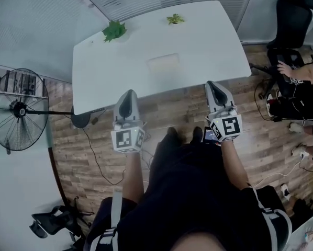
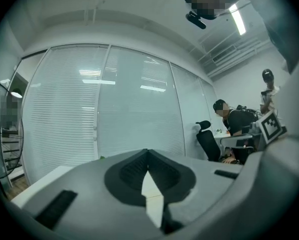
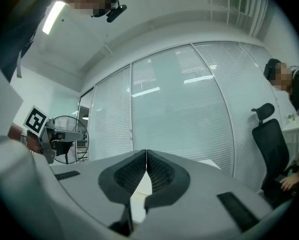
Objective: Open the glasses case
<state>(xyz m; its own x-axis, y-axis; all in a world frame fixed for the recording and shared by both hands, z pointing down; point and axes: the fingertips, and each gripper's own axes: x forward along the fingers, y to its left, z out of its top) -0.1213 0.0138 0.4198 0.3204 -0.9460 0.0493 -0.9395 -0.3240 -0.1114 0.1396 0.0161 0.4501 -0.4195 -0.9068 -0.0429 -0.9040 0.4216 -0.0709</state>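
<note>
Head view: left hand-held gripper [image 1: 128,94] and right hand-held gripper [image 1: 214,85] both clenched, nothing between jaws. Case [image 1: 163,63] ahead, between both, on surface [image 1: 209,35], well apart from either.

We see a white rectangular desk [image 1: 198,41], a seemingly off-white flat case [image 1: 163,63], two green leafy sprigs [image 1: 114,30], brown wood-plank floor [image 1: 73,140].

Glasses case [image 1: 163,63]: pale flat rectangle, nearly the same white as the bench [image 1: 209,41] it lies on. Sits about mid-bench, long side parallel to the near edge. Looks closed, but too faint to confirm.
</note>
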